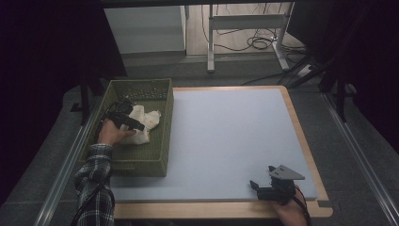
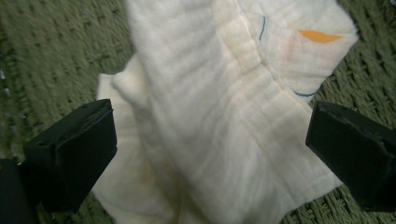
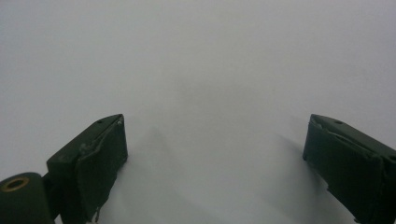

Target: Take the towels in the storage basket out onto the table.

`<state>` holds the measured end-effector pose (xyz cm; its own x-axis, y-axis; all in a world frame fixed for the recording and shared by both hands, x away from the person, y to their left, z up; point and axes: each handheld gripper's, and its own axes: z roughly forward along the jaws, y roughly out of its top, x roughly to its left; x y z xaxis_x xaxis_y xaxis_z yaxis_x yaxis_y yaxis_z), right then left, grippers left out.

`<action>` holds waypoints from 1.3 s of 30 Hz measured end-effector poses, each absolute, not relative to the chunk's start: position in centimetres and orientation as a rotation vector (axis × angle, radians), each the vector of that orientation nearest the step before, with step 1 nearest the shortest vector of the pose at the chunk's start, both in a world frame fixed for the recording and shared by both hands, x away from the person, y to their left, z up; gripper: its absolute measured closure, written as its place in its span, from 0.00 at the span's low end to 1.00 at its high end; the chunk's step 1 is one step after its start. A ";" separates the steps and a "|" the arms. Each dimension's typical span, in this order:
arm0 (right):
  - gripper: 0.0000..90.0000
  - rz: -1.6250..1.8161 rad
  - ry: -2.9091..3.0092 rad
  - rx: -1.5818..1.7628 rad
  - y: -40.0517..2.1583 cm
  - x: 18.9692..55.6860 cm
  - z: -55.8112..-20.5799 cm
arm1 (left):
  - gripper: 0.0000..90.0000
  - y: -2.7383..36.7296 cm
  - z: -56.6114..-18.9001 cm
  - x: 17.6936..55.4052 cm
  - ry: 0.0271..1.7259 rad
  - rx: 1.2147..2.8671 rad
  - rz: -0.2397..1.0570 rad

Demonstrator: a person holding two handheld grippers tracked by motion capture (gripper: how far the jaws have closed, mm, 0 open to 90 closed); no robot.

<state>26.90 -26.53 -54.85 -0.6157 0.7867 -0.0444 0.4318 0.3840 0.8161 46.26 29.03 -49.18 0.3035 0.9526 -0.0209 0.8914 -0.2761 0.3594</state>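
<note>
One cream cloth [image 2: 219, 121] in one green basket [image 1: 160, 155]; left claw [image 2: 210, 140] spread over it.

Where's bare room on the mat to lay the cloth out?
The grey mat is bare from the green basket across to its right edge. The right gripper sits at the near right corner. Inside the basket it is crowded: cloth and left gripper.

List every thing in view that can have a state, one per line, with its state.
left gripper: open, jaws on either side of the cloth, not closed on it.
right gripper: open, empty, over the grey mat.
cream cloth: crumpled, lying in the basket.
green woven basket: upright at the table's left, holding the cloth.
grey mat: flat on the table.
</note>
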 end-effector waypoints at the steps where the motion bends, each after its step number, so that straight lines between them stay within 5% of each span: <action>1: 0.07 1.120 2.221 1.050 -26.5 26.9 -54.8 | 0.02 29.0 -49.3 46.5 1.675 2.283 0.275; 8: 0.07 1.120 2.221 1.050 -26.5 26.9 -54.8 | 0.08 28.7 -51.1 47.9 1.781 2.309 0.118; 14: 0.07 1.120 2.221 1.050 -26.5 26.9 -54.9 | 0.47 28.7 -50.6 47.6 1.791 2.318 0.113; 15: 0.07 1.120 2.221 1.050 -26.5 26.9 -54.9 | 0.61 28.7 -50.5 47.5 1.786 2.305 0.103; 19: 0.07 1.120 2.221 1.050 -26.5 26.9 -54.8 | 0.79 28.5 -50.3 47.3 1.764 2.329 0.114; 39: 0.07 1.120 2.221 1.050 -26.5 26.9 -54.8 | 0.82 30.2 -45.0 44.3 1.638 2.181 0.194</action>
